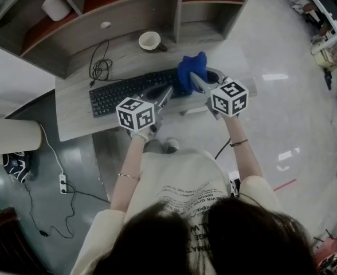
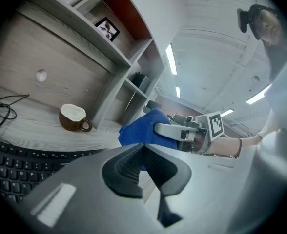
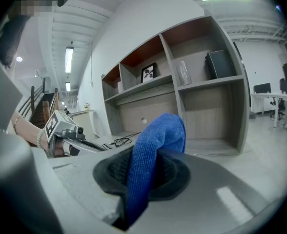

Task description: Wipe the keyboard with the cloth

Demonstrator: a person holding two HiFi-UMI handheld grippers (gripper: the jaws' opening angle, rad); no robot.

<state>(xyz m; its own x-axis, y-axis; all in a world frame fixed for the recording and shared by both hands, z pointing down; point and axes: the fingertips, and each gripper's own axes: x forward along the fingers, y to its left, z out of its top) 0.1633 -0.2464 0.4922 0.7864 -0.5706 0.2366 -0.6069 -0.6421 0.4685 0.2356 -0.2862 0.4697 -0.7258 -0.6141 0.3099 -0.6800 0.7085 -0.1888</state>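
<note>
Cloth (image 1: 191, 70) is clamped between the jaws of the right gripper (image 1: 198, 82) and stands up past its tips, over the right end of the keyboard (image 1: 125, 94). Left gripper (image 1: 166, 93), just left of it, has its jaws together on nothing. Brown cup (image 1: 150, 40) beyond both grippers shows a white interior; bare desk (image 1: 226, 59) lies ahead of the right gripper, the desk edge close on its right

readable text: none | shirt (image 1: 180, 183) print: illegible | keyboard (image 1: 128, 91) legends: illegible
</note>
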